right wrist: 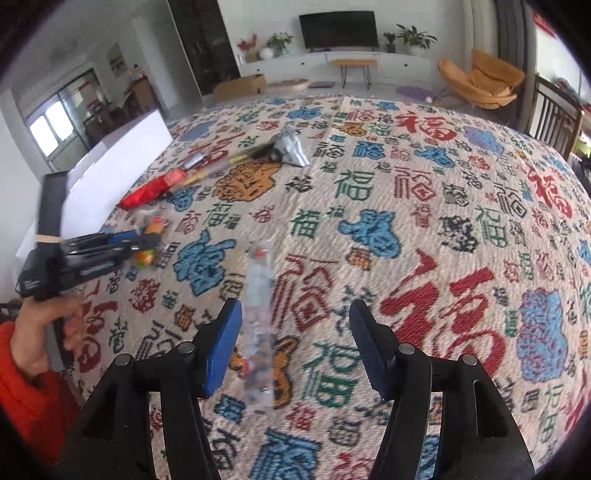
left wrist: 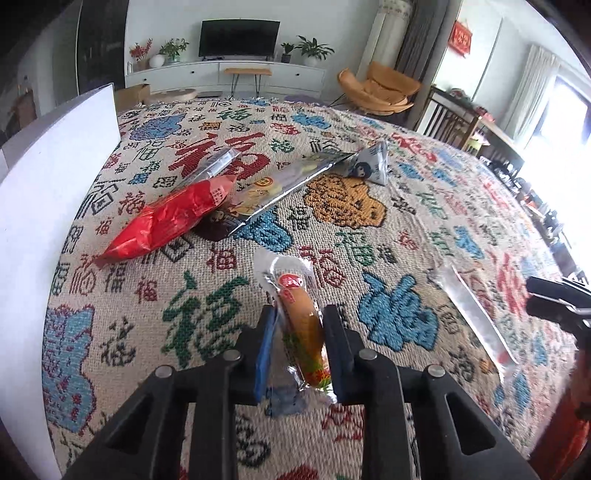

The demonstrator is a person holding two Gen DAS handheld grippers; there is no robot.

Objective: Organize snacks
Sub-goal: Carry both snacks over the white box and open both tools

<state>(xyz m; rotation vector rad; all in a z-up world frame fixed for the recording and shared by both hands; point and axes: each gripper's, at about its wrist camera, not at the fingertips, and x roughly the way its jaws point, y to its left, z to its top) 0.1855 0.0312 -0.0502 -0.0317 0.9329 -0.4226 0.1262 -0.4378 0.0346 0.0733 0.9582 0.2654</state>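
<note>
The left gripper point(left wrist: 301, 341) pinched a clear-wrapped orange snack point(left wrist: 303, 332); the right gripper point(right wrist: 295, 343) stood wide, a clear packet point(right wrist: 258, 332) lying loose between its fingers on the tabletop point(right wrist: 424, 221).

Both wrist cameras are looking steeply down, close over the patterned cloth point(left wrist: 369, 229) — both are facing the television point(right wrist: 338, 29), sharing the red packet point(left wrist: 166, 221).
</note>
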